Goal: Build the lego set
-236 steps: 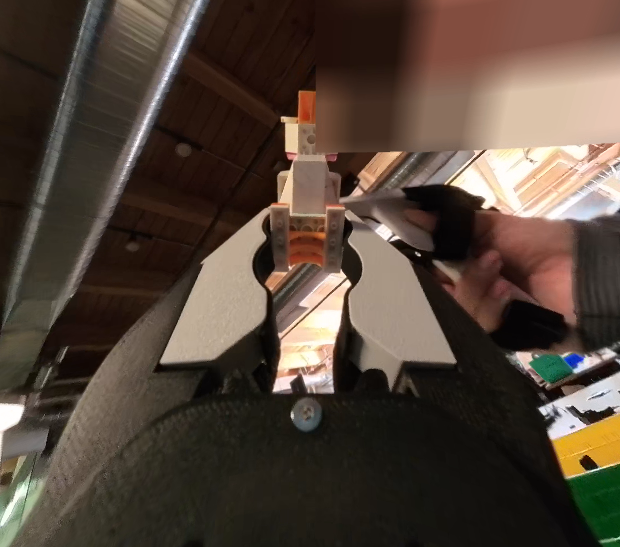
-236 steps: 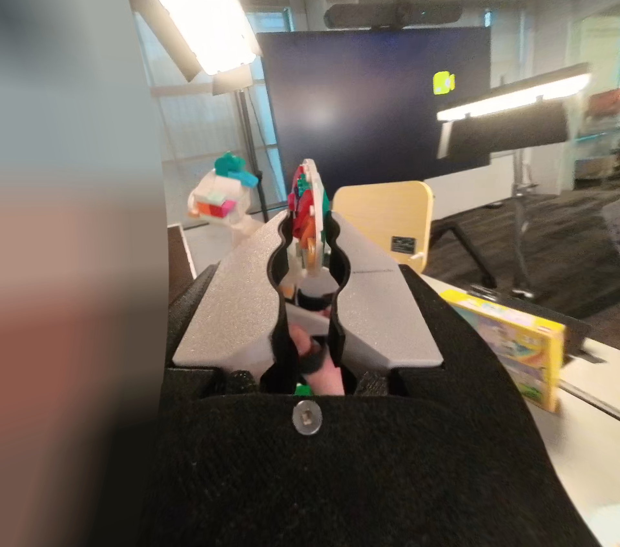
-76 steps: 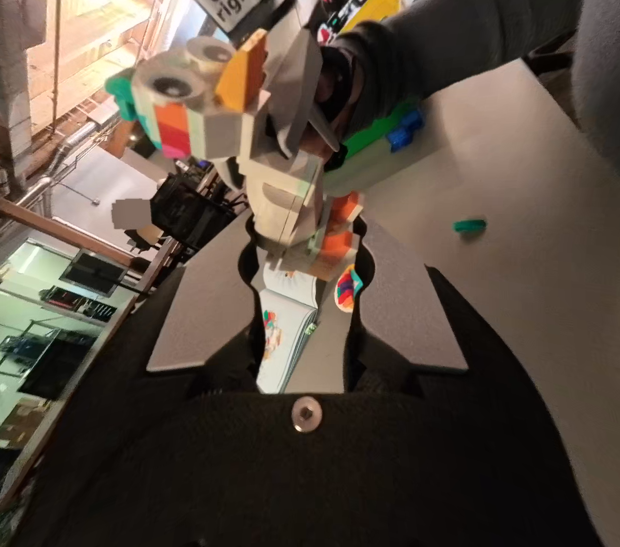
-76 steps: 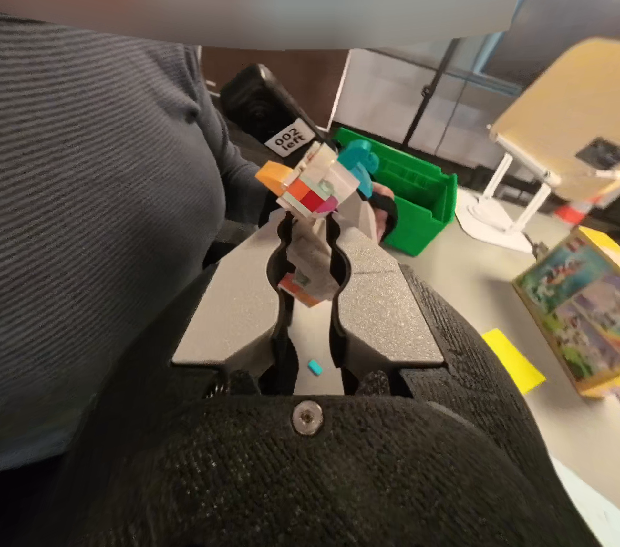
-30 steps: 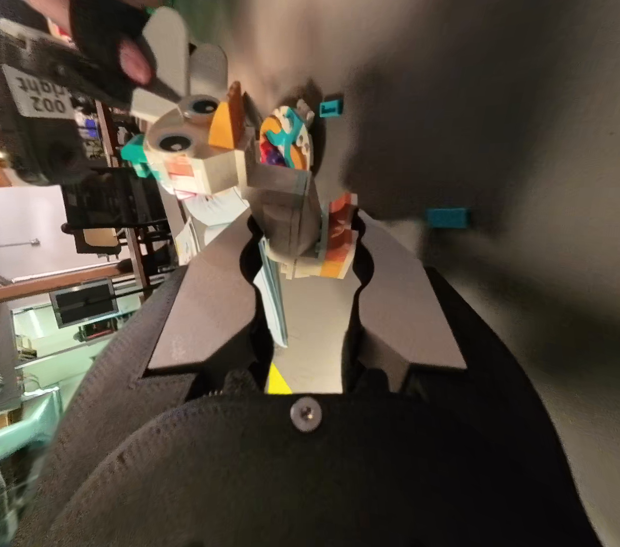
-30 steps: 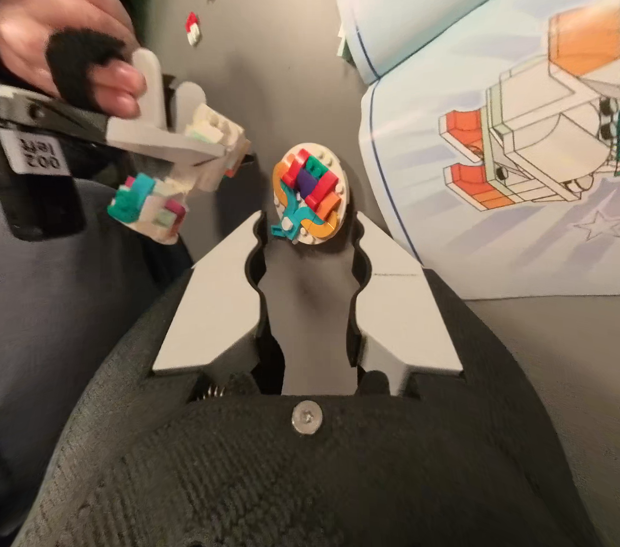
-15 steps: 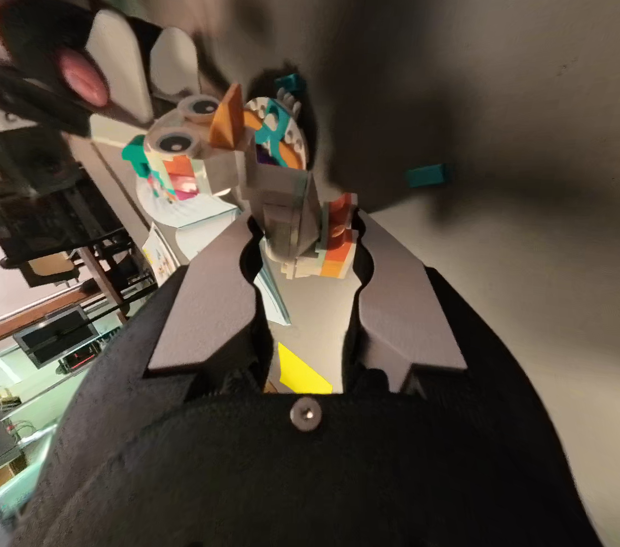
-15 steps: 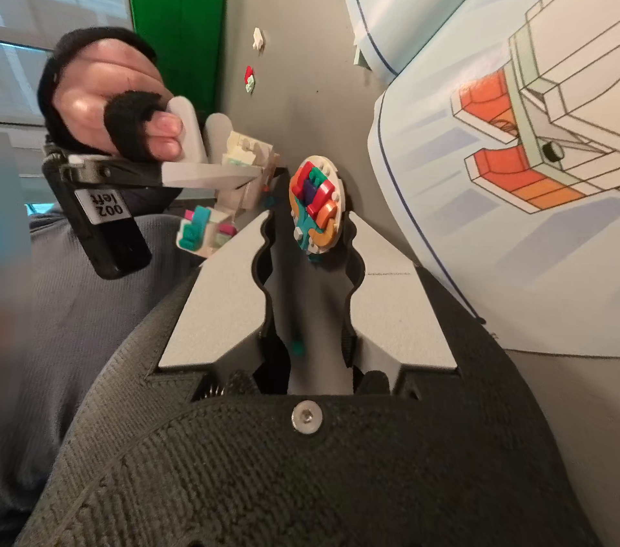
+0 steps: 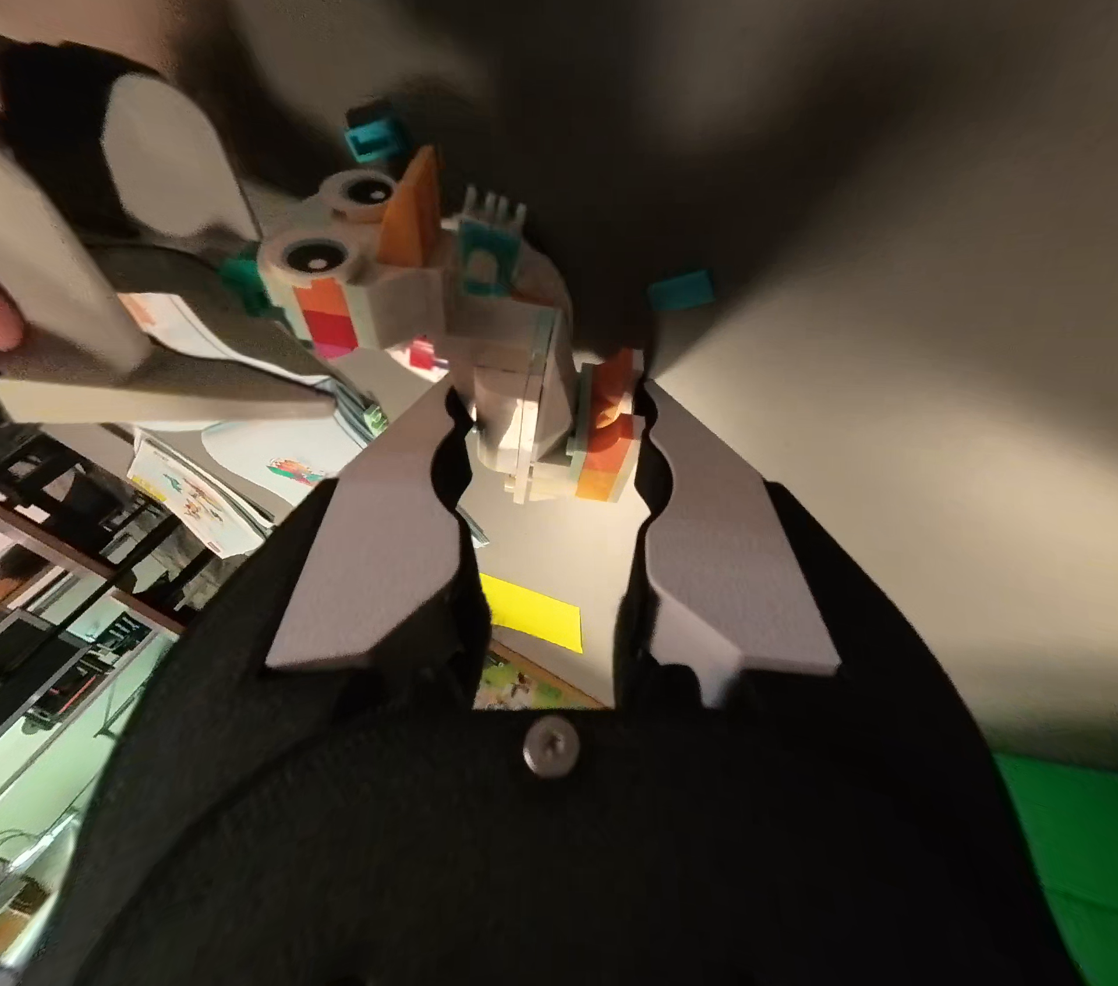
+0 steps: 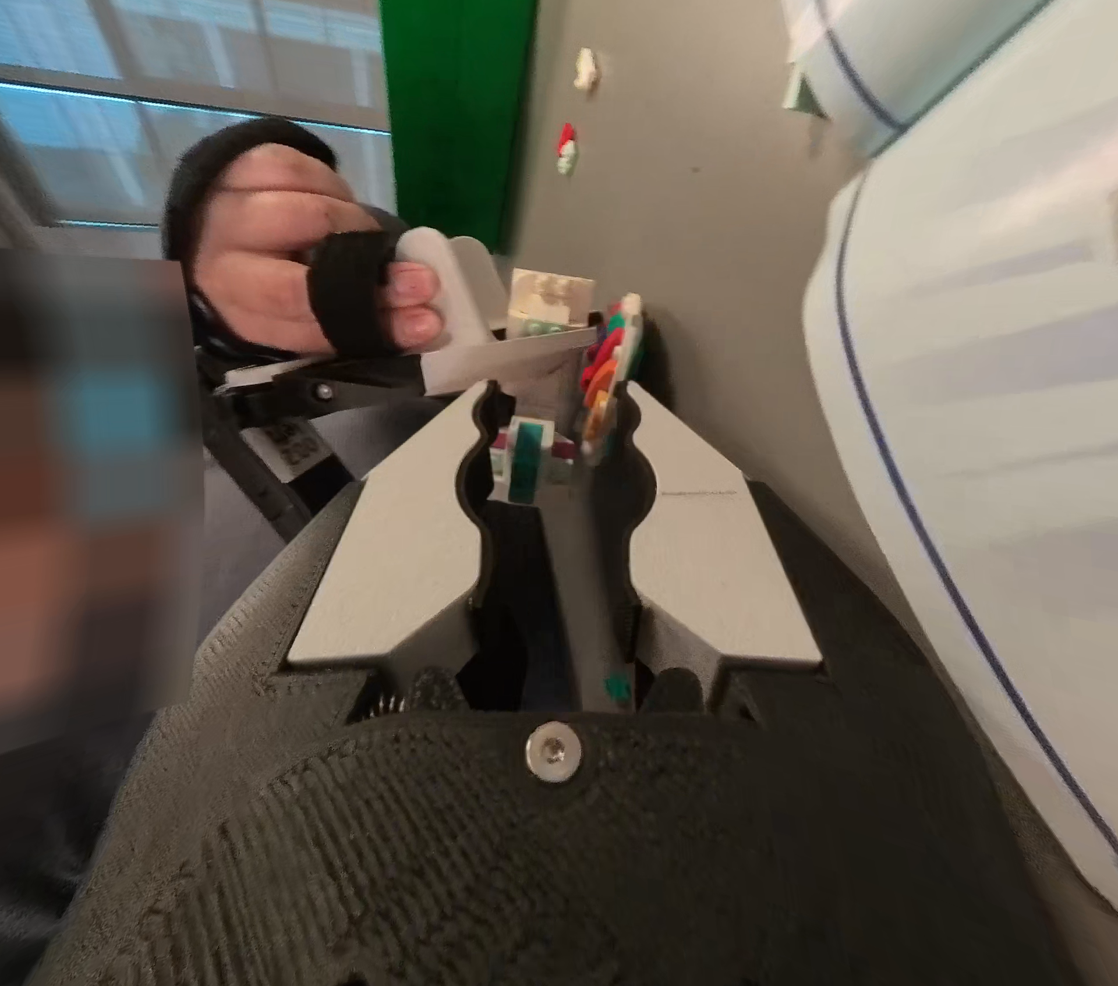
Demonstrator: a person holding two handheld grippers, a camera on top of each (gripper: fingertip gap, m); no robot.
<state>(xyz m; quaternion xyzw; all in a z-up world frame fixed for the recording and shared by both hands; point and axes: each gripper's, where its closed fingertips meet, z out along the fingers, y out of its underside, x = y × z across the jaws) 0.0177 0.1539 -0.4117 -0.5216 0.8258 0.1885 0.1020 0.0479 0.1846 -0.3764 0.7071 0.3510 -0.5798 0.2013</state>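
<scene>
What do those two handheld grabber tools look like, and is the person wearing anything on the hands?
Each gripper, left and right, has a rough black textured body with a silver screw in the middle and two pale grey jaws with wavy black inner edges. The left one, seen from the right wrist view, carries a small white sticker on its black handle. The hand wears a black fingerless glove and a grey sleeve.
</scene>
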